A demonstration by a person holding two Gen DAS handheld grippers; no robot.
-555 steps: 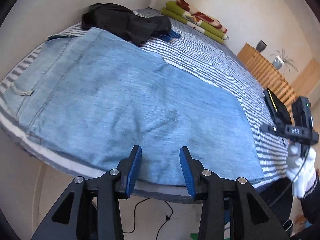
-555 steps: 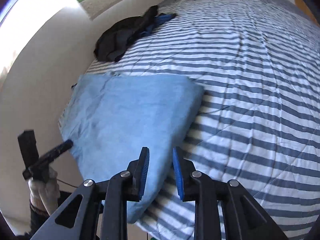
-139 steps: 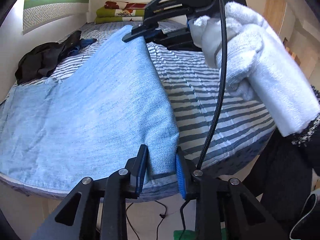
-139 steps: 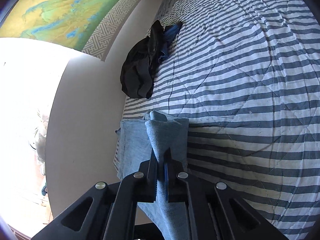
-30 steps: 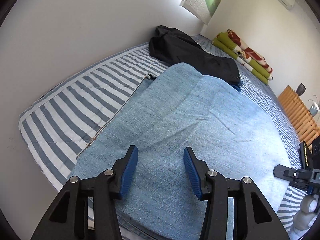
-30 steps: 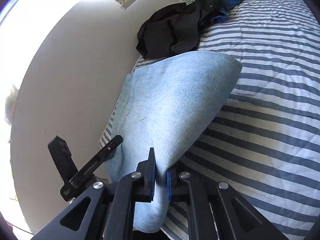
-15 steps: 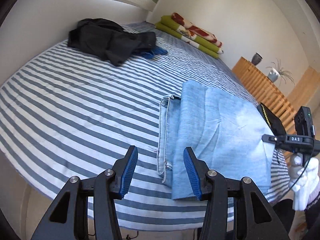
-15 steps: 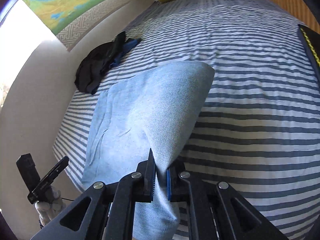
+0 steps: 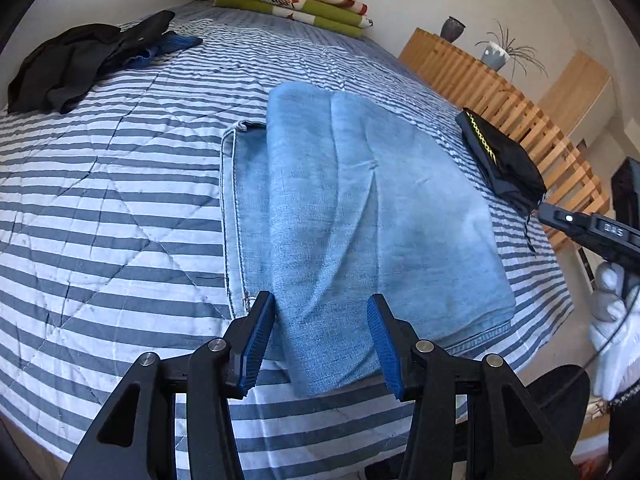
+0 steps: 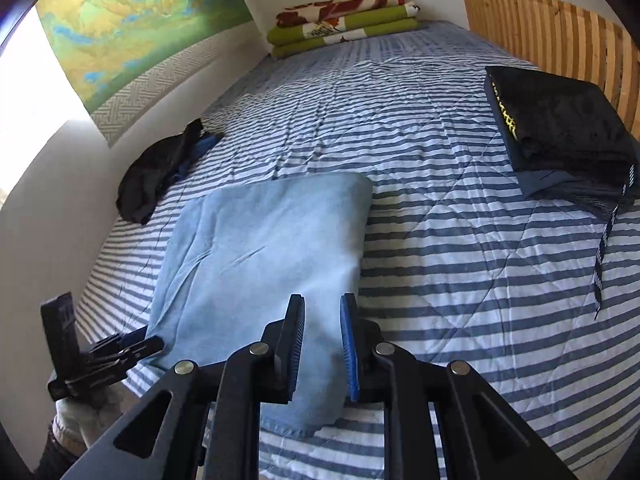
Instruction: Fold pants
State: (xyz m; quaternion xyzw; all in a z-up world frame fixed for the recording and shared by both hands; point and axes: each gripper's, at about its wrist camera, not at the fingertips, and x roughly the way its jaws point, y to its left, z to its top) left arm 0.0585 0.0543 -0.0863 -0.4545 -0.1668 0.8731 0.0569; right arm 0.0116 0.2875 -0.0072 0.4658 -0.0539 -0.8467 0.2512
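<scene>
the left gripper [image 9: 321, 338] is held with its blue-padded jaws spread wide, nothing pinched between them, just above the near edge of the folded jeans [image 9: 352, 216]. the right gripper [image 10: 322, 354] is likewise parted, though more narrowly, and the denim lies under the gap without being clamped. the jeans are laid as a folded, layered rectangle near the front edge of the bed [image 10: 440, 280], a stitched seam left showing along one side. the bed is covered by a blue-and-white striped quilt. a crumpled black garment [image 9: 76, 64] is seen further back by the wall, and a folded dark bundle [image 10: 560, 132] is set beside a wooden slatted rail [image 10: 552, 28]. green and floral blankets [image 10: 340, 20] are stacked at the far end, under a painted wall panel [image 10: 132, 20]. two vases [image 9: 472, 38] are stood behind the rail.
</scene>
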